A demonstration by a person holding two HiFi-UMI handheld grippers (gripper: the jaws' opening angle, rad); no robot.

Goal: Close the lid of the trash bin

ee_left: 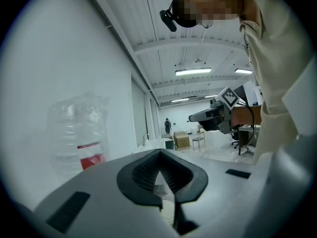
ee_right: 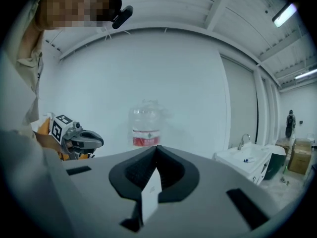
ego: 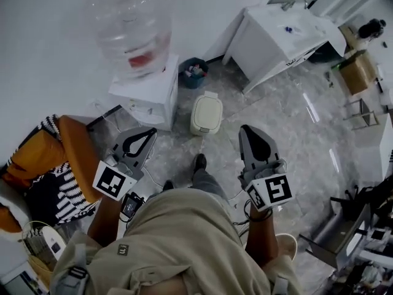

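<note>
The cream trash bin (ego: 206,114) stands on the marble floor ahead of the person's feet, and its lid lies flat and closed. My left gripper (ego: 149,132) hangs in the air to the bin's lower left, well apart from it, jaws together and empty. My right gripper (ego: 247,129) is held at the bin's lower right, also apart, jaws together. In the left gripper view the left gripper (ee_left: 159,151) points about level toward the room, with the right gripper (ee_left: 208,117) beyond it. In the right gripper view the right gripper (ee_right: 156,148) faces the wall; a small white tab shows in its hollow.
A water dispenser (ego: 147,94) with a big clear bottle (ego: 132,35) stands left of the bin. A dark blue bucket (ego: 193,72) of rubbish sits behind the bin. A white sink table (ego: 276,35) is at the back right, and orange cushions (ego: 55,158) lie at the left.
</note>
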